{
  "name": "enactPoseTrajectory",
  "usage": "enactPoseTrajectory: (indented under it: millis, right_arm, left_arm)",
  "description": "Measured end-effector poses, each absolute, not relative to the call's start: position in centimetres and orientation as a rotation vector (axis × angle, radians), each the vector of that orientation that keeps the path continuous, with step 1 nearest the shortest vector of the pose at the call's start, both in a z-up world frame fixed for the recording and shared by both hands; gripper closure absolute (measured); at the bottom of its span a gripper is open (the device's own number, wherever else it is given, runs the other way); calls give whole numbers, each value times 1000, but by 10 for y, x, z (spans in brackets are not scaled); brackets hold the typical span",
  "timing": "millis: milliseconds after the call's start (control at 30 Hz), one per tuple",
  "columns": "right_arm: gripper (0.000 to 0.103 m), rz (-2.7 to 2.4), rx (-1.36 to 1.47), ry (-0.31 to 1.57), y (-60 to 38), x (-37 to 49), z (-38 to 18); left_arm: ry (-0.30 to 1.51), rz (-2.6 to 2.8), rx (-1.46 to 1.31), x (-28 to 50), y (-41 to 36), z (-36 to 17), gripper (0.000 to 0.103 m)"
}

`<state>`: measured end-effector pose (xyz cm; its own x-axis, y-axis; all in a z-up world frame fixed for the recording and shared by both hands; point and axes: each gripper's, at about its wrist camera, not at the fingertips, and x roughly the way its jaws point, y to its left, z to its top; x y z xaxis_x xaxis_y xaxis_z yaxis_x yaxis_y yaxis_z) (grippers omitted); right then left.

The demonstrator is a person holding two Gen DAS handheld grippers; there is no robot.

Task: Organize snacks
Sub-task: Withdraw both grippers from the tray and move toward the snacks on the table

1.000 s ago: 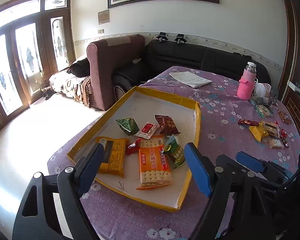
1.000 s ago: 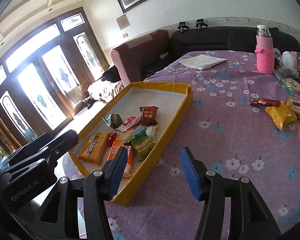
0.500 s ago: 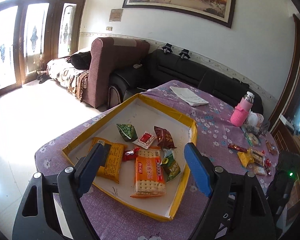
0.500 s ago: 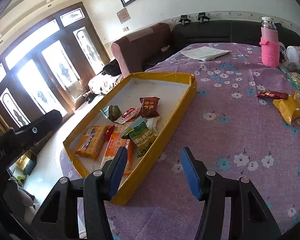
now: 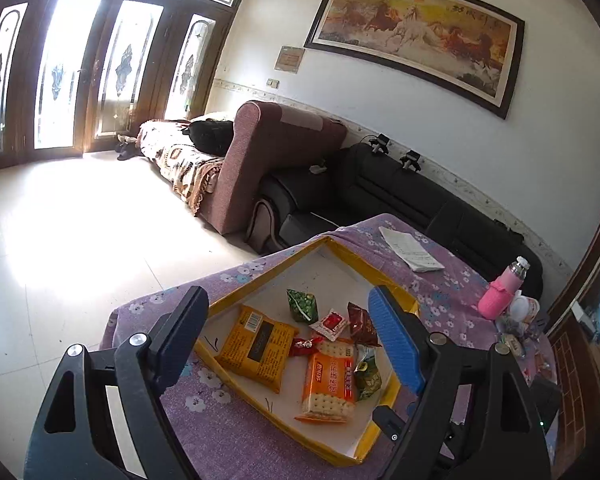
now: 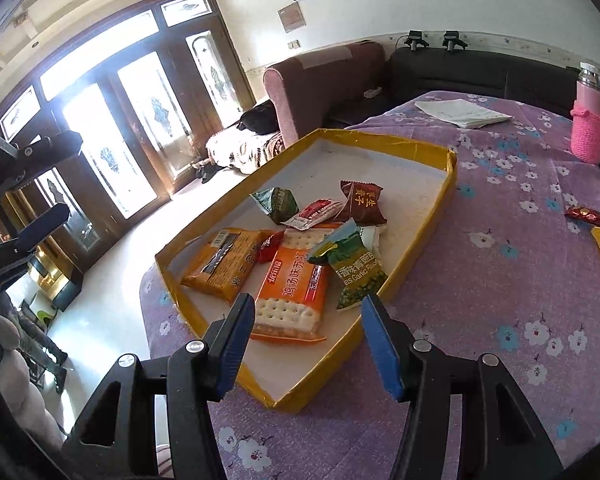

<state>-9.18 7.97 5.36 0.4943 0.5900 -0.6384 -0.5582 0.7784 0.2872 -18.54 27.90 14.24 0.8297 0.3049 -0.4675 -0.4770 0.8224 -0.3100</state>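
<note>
over the near end of the yellow tray (image 6: 428, 156), the right claw (image 6: 306, 340) hangs open and empty above the orange cracker pack (image 6: 292, 284); left claw (image 5: 288, 344) likewise wide, holding nothing. loose snacks (image 6: 592, 216) wait on the counter (image 6: 500, 280); fetching one looks next.

"Garlic" on green snack packet (image 6: 354, 270)
</note>
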Motion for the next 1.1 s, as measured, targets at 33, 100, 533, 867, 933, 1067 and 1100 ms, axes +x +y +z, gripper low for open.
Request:
enactPoseTrajectory:
  millis: [33,100,533,867,933,1067,1100]
  right_arm:
    - [46,691,50,791,77,-91,55]
    - [46,676,52,783,70,-90,57]
    - [43,361,138,741,-68,-60,55]
    - [43,225,209,761,-123,-49,48]
    - [43,236,257,743,-135,-55,55]
    - [43,152,259,678,-176,-71,74]
    - [43,126,258,672,-188,-71,79]
  left_arm:
    - [411,428,-423,-185,273,144,20]
    - [391,418,-407,-187,262,147,20]
    - [435,197,-285,-174,205,153,20]
    - [558,78,-328,-151,188,127,20]
    - [609,-2,-345,-138,171,116,20]
    - [690,-126,-345,-120,135,91,20]
    - [719,-147,-335,-116,127,84,20]
